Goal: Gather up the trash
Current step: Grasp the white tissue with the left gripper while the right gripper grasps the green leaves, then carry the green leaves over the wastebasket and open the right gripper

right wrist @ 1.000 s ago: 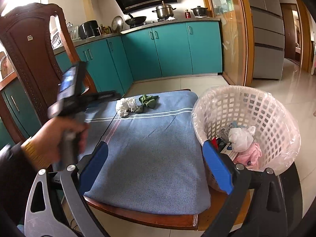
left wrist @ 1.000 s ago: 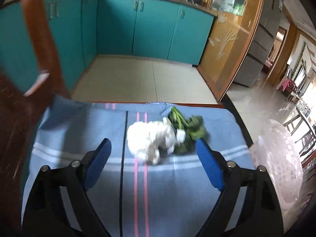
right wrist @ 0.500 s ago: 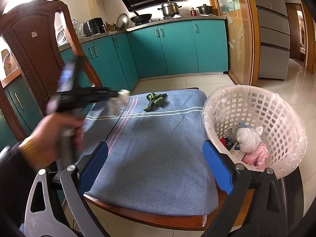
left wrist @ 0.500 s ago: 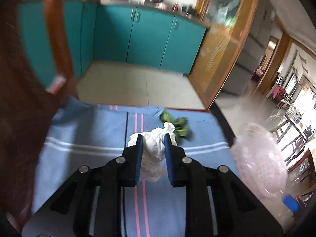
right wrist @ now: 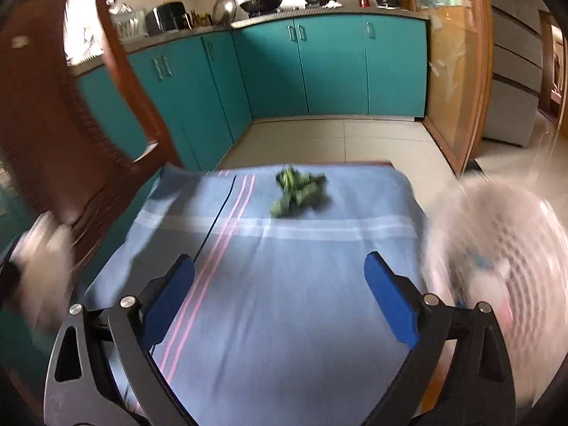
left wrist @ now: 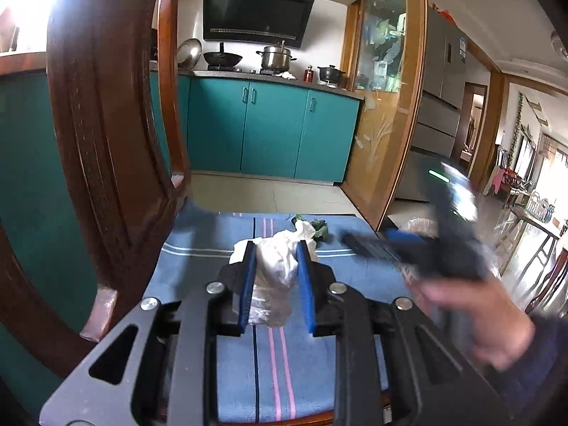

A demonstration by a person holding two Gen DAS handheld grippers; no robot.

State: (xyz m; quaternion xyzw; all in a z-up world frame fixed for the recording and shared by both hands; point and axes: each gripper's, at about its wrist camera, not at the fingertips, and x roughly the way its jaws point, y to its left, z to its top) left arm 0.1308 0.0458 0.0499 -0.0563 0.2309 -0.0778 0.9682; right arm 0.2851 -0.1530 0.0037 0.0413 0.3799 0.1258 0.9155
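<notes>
My left gripper [left wrist: 275, 248] is shut on a crumpled white tissue wad [left wrist: 278, 266] and holds it above the blue cloth [left wrist: 269, 365]. It also shows as a white blur at the left edge of the right wrist view [right wrist: 46, 248]. My right gripper [right wrist: 280, 266] is open and empty over the blue cloth [right wrist: 284, 301]; in the left wrist view it is a dark blur [left wrist: 383, 241]. Green vegetable scraps [right wrist: 298, 193] lie on the cloth's far part, ahead of the right gripper, and peek out behind the tissue [left wrist: 319, 230]. The white lattice trash basket [right wrist: 504, 248] stands at the right, blurred.
A dark wooden chair back [left wrist: 106, 142] rises at the left, also in the right wrist view [right wrist: 53, 124]. Teal kitchen cabinets [right wrist: 319, 64] and tiled floor [right wrist: 337, 138] lie beyond the cloth's far edge. A wood-framed glass panel [left wrist: 383, 106] stands at the right.
My left gripper closed on the tissue wad, lifted it off the cloth and drew back toward the near left. My right gripper moved forward and left over the cloth toward the vegetable scraps.
</notes>
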